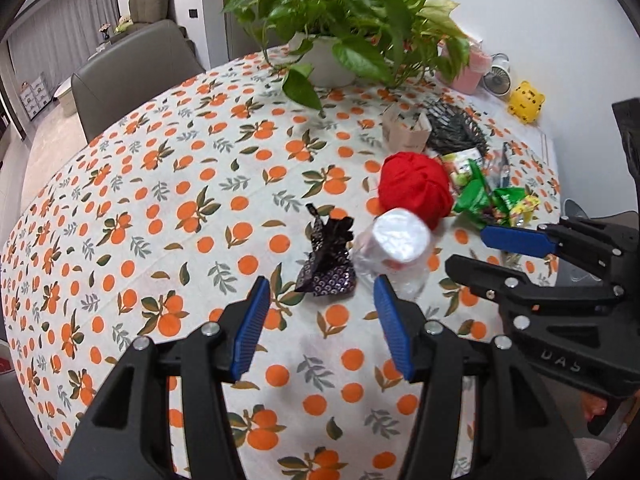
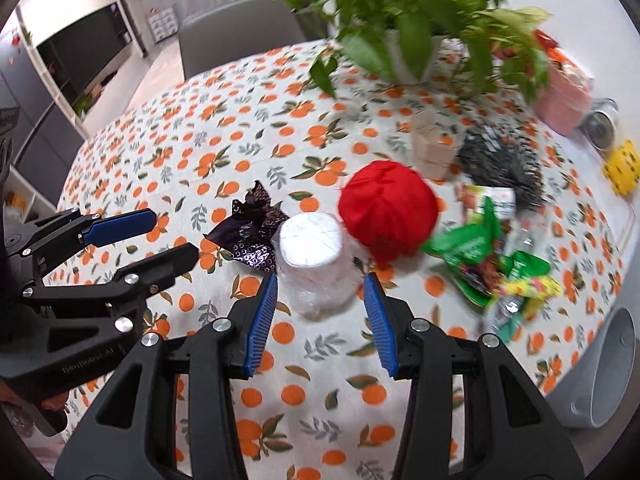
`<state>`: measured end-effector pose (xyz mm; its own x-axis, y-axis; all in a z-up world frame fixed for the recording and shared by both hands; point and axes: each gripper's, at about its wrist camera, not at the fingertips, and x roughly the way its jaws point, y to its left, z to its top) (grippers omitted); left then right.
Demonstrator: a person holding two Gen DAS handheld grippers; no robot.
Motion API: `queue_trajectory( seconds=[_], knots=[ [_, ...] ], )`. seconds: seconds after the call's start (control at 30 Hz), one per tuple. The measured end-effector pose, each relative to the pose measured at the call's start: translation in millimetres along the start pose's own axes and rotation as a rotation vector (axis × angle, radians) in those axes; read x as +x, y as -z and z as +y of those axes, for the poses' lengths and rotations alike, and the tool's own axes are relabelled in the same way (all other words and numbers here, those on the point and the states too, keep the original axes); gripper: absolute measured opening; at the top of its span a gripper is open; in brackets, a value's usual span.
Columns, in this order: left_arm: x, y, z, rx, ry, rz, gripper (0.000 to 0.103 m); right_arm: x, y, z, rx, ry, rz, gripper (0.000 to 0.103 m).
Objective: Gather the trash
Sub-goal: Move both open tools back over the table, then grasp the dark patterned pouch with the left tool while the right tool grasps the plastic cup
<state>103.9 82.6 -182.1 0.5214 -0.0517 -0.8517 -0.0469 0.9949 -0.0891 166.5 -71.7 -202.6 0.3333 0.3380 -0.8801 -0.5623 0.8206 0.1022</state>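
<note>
Both tools over a table (image 1: 160, 184) in an orange-print cloth. The left gripper (image 1: 320, 324) and right gripper (image 2: 320, 320) stand wide apart at the jaws and hold nothing. Just ahead lie 2 pieces of trash, a dark foil wrapper (image 1: 328, 260) touching a crumpled clear plastic cup (image 2: 312, 256); green snack packets (image 2: 480, 256) lie beyond a red ball (image 2: 384, 212). A white bin (image 2: 600, 376) shows at the table's edge. Judged progress: nothing visibly collected yet.
</note>
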Motion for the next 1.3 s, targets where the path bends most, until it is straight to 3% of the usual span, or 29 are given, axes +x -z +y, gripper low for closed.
queue_trajectory(
  seconds=[0.43, 0.6, 0.8, 1.3],
  knots=[
    [60, -6, 20, 0.005, 0.003, 0.093, 0.051, 54, -14, -3, -0.021, -0.017, 0.076, 0.046],
    [73, -11, 22, 0.013, 0.033, 0.108, 0.023, 61, -17, 1, -0.043, -0.025, 0.083, 0.046],
    [68, -12, 18, 0.033, 0.053, 0.088, 0.004, 56, -17, 0, -0.040, -0.039, 0.078, 0.043],
    [19, -4, -5, 0.054, 0.057, 0.005, 0.000, 4, 5, -7, 0.006, -0.027, 0.007, 0.043]
  ],
)
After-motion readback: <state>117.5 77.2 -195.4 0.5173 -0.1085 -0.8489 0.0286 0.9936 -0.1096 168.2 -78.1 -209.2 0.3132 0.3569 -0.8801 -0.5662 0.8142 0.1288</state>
